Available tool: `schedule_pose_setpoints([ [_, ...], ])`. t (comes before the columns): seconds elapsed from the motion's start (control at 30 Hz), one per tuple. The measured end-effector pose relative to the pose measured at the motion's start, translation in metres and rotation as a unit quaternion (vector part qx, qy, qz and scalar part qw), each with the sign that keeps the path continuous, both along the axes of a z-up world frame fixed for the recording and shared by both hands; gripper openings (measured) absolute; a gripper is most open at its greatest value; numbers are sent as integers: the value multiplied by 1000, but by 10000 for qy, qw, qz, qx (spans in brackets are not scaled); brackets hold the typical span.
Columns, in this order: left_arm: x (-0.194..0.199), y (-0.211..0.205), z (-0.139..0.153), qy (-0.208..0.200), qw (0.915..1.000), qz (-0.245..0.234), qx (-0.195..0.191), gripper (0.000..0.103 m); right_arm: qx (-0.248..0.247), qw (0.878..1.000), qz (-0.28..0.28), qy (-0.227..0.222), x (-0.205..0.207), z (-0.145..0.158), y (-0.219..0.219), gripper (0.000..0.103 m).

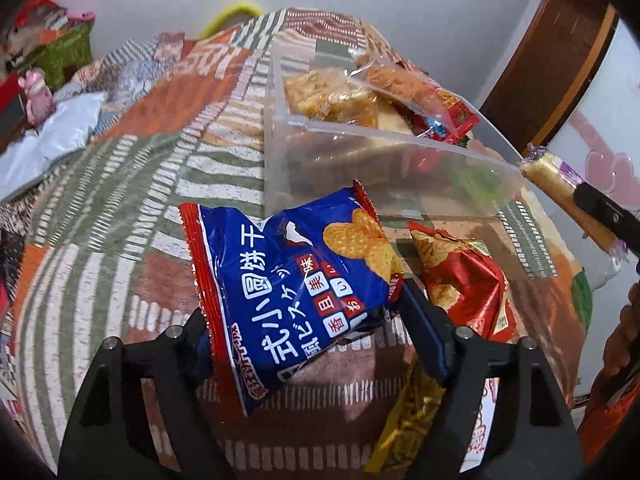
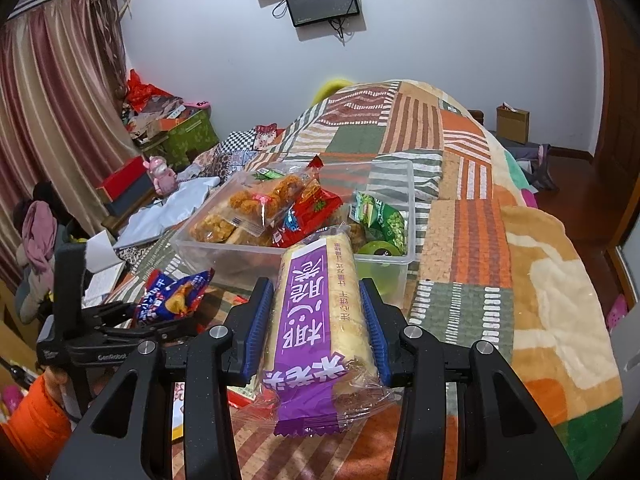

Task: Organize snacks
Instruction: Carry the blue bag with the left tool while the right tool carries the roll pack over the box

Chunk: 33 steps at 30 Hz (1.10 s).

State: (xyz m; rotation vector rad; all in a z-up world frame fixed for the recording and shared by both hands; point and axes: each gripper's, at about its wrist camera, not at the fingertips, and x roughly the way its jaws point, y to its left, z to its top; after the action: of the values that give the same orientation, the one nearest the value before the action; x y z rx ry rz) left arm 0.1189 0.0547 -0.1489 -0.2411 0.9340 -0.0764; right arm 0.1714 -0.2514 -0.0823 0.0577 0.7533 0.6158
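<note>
My left gripper (image 1: 304,312) is shut on a blue biscuit bag (image 1: 296,280) and holds it above the bed, just in front of the clear plastic bin (image 1: 360,132). My right gripper (image 2: 316,320) is shut on a purple-wrapped rice roll (image 2: 316,312), held near the bin's (image 2: 410,216) front edge. The bin holds several snack packs, among them fried crackers (image 2: 256,204) and a green pea bag (image 2: 380,220). The rice roll (image 1: 560,192) also shows at the right of the left wrist view, and the blue bag (image 2: 176,296) at the left of the right wrist view.
A red chip bag (image 1: 468,280) and a yellow pack (image 1: 404,420) lie on the patchwork blanket (image 2: 472,240) in front of the bin. Clutter, a pink toy (image 2: 162,172) and boxes sit at the far left by the curtain.
</note>
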Motion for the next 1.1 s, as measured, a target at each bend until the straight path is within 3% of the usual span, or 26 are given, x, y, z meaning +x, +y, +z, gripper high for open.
schedule_pose_setpoints([
  [0.47, -35, -8, 74, -998, 9943, 54, 369, 77, 96, 9997, -90, -222, 5, 17, -2, 40],
  [0.73, 0, -22, 100, -1338, 9895, -50, 547, 77, 164, 9990, -146, -382, 22, 25, 5, 40],
  [1.0, 43, -26, 96, -1354, 9857, 118, 1000, 77, 176, 9990, -231, -349, 52, 20, 16, 40],
  [1.1, 65, -23, 92, -1206, 9891, 84, 838, 77, 158, 9991, -258, -288, 66, 17, 22, 40],
])
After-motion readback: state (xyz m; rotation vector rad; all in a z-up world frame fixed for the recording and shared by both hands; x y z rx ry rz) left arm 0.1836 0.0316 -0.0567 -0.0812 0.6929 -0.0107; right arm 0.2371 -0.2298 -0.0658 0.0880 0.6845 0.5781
